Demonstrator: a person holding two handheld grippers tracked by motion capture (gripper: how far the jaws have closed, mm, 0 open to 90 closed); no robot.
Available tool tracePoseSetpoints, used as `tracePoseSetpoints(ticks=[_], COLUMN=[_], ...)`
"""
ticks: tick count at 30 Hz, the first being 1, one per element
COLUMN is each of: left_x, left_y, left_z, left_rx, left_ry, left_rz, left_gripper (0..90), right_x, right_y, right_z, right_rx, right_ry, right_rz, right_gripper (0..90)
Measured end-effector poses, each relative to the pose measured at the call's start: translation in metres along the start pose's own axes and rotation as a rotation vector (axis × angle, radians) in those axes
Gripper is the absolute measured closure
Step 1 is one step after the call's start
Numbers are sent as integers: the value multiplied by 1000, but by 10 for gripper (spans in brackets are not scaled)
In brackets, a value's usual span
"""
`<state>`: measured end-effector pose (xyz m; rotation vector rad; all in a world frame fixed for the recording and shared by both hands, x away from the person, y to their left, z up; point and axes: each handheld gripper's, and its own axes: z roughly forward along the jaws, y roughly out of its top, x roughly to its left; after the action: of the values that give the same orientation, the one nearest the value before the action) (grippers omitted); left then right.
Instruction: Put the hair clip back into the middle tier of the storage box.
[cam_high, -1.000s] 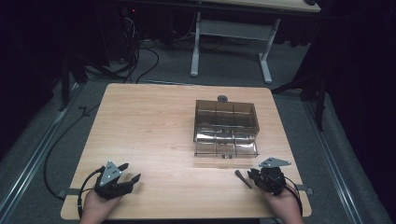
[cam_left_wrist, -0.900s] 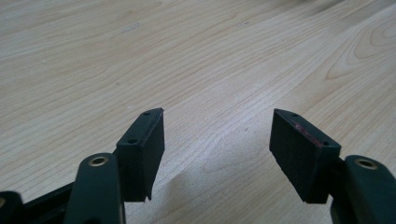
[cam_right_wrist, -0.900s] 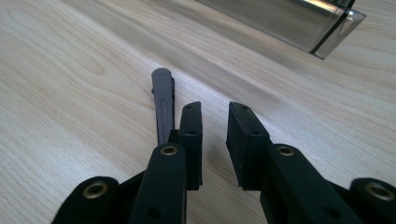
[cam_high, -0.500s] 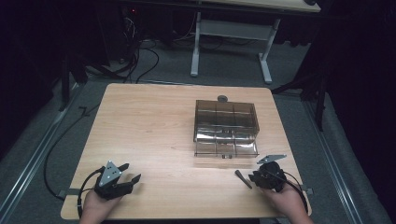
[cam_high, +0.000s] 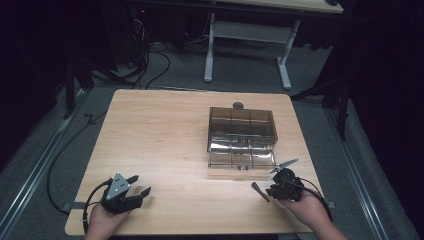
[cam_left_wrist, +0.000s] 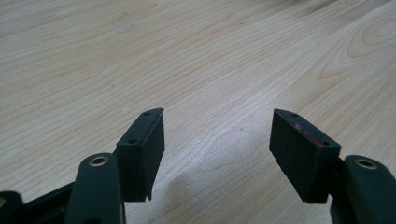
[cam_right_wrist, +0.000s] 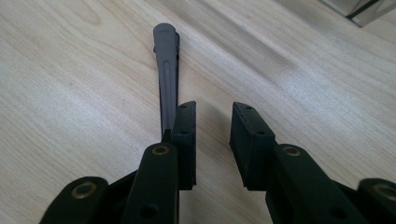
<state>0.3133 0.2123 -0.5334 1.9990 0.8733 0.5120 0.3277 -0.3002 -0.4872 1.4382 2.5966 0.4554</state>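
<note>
Two grippers rest low on the table (cam_high: 165, 130). Left gripper (cam_left_wrist: 217, 135) gapes wide – right gripper (cam_right_wrist: 212, 123) stands narrowly parted, grey clip (cam_right_wrist: 166, 70) just outside its left jaw

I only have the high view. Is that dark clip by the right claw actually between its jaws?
Observer: No. In the right gripper view the hair clip lies flat on the table, outside the right claw, running along the outer side of one jaw. There is nothing in the gap between the jaws.
Operator: Is the left claw carrying anything?
Observer: No. The left gripper view shows the left claw wide open, with bare wooden table between its jaws.
</note>
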Motion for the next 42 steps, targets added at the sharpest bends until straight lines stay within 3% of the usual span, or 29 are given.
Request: tracePoseSetpoints(ticks=[6,17,26,33,37,40,42], left_x=[0,0,0,0,1,1,1], left_y=[0,0,0,0,0,0,0], left_z=[0,0,0,0,0,0,0], left_rx=[1,0,2,0,3,8,7], left_ry=[-1,-1,-4,-4,-6,-9,-9], left_rz=[-2,-2,-2,-6,-3,-2,-2], left_gripper=[361,361,361,360,360,361,361], right_x=[3,5,4,11,14,15,16], right_y=[6,14,23,30,35,42,44], right_z=[1,0,1,1,-1,-1,0], right_rx=[69,163,244,305,309,308,304], right_ry=[8,28,50,44,48,42,46], right_rz=[-41,-60,-98,-130,-135,-165,-153], right_gripper=[715,710,698,683,677,671,671])
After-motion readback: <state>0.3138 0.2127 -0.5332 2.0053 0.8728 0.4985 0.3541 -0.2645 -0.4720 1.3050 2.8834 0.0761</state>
